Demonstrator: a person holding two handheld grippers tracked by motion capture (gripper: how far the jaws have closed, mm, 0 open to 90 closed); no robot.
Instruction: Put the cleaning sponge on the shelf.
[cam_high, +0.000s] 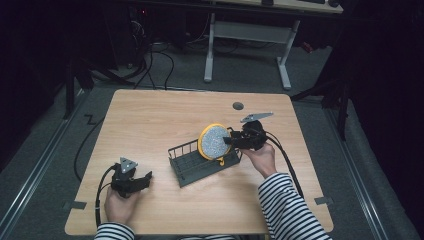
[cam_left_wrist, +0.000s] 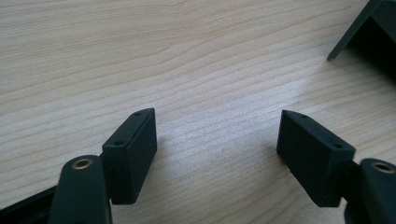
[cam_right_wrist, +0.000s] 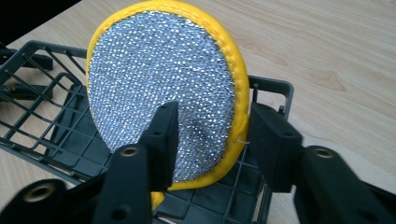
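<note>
A round scouring pad (cam_high: 214, 141) (cam_right_wrist: 163, 93), silver mesh with a yellow rim, stands on edge over the right end of a dark wire rack (cam_high: 192, 161) (cam_right_wrist: 42, 93). My right gripper (cam_high: 231, 141) (cam_right_wrist: 210, 135) is shut on the scouring pad's lower edge, one jaw on the mesh face and one behind the yellow rim. My left gripper (cam_high: 146, 178) (cam_left_wrist: 217, 140) rests low on the wooden table (cam_high: 150, 120) at the front left, open, with bare wood between its jaws. A corner of the rack (cam_left_wrist: 369, 28) shows at the upper right of the left gripper view.
A small dark round hole (cam_high: 238, 105) sits in the tabletop behind the right gripper. Cables trail from both grippers over the table's front edges. Beyond the table stand a white desk frame (cam_high: 247, 45) and dark floor with cables.
</note>
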